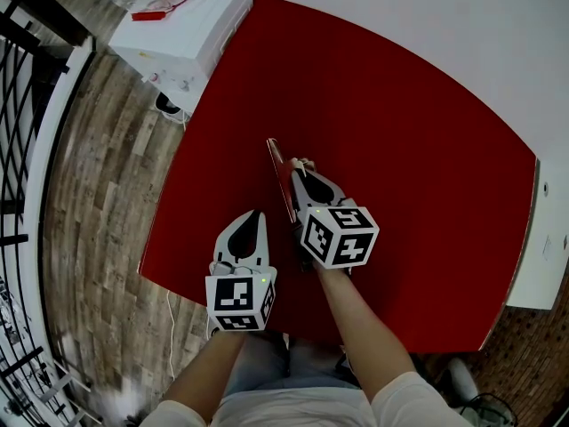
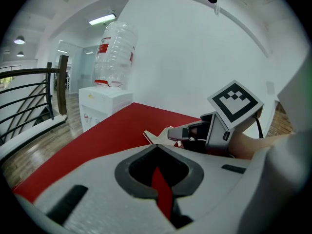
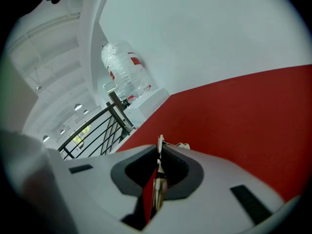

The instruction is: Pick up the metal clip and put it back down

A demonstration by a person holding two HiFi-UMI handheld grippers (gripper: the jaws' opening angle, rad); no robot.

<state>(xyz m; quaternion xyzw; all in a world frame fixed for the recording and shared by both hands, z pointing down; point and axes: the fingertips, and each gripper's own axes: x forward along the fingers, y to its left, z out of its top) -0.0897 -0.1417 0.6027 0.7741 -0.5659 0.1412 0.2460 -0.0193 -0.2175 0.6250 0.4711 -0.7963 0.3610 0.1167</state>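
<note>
**Right gripper clamped on the metal clip, left gripper idle beside it**

From the head view, both grippers sit over the near part of the red table [image 1: 400, 105]; the right gripper [image 1: 300, 171] points away from the person, and the metal clip [image 1: 282, 178] runs as a long thin strip along its left side, seen edge-on; the left gripper [image 1: 252, 213] lies just beside it, nearer the table's front edge, apart from the clip. This view alone shows the wooden floor [image 1: 98, 194] and both marker cubes together; it does not show how the jaws stand on the clip.

The right gripper view settles that: its jaws are drawn narrow, pads pressed against a thin metal edge that stands upright between them, with its tip poking out past the fingertips; beyond lie the red tabletop, a water bottle [image 3: 124, 74] on a white dispenser, and a dark railing [image 3: 97, 126].

The left gripper view shows the clip from the side, as a pale pointed tongue [image 2: 152, 137] jutting from the right gripper's fingers, against the red surface; whether it rests on the table or hangs clear of it I cannot tell. The same view shows the left gripper's own jaws together at the tips, nothing between them, only red table through the gap behind.
</note>
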